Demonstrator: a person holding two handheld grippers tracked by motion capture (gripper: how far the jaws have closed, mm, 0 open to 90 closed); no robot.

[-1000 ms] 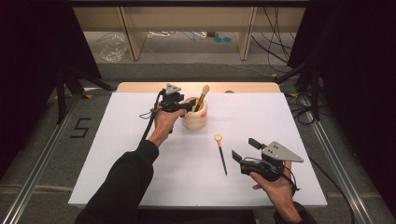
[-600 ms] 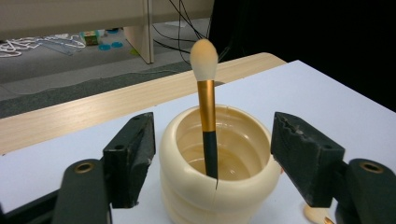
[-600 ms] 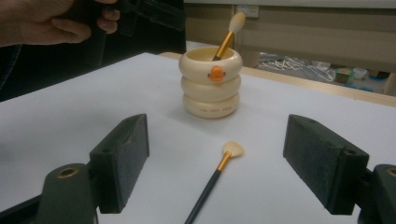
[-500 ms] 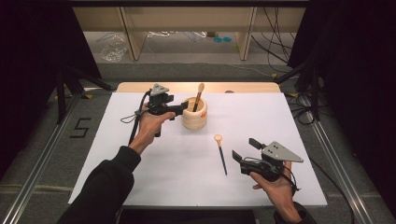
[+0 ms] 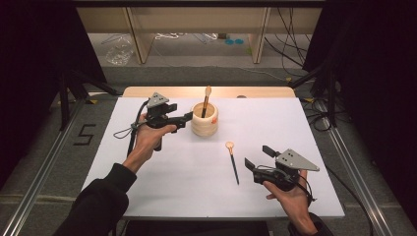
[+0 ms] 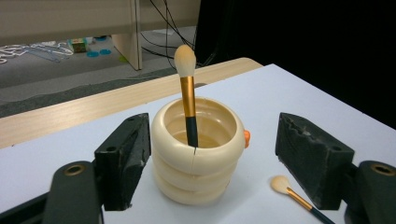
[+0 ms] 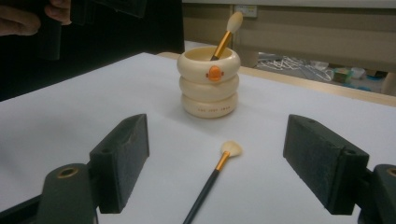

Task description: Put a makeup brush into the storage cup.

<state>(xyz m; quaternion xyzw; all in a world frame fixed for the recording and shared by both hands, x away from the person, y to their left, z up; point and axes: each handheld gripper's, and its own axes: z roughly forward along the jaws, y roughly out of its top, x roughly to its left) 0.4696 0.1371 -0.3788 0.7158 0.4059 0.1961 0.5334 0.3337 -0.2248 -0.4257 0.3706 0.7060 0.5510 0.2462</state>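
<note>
Right gripper [image 5: 252, 166] fingers wide, empty; black-handled gold-ferruled makeup brush [image 5: 233, 162] lies just left, handle probably pointing near; left gripper [image 5: 187, 118] farther, just opened, empty.

A cream holder [image 5: 204, 121], shaped like three stacked rings with a small orange knob on its side, is stood upright on the white surface [image 5: 162, 182]. A makeup brush [image 5: 206, 101] with a black handle, gold ferrule and cream bristles is stood in it, bristles up. A second brush [image 5: 232, 161] is laid flat nearby.
</note>
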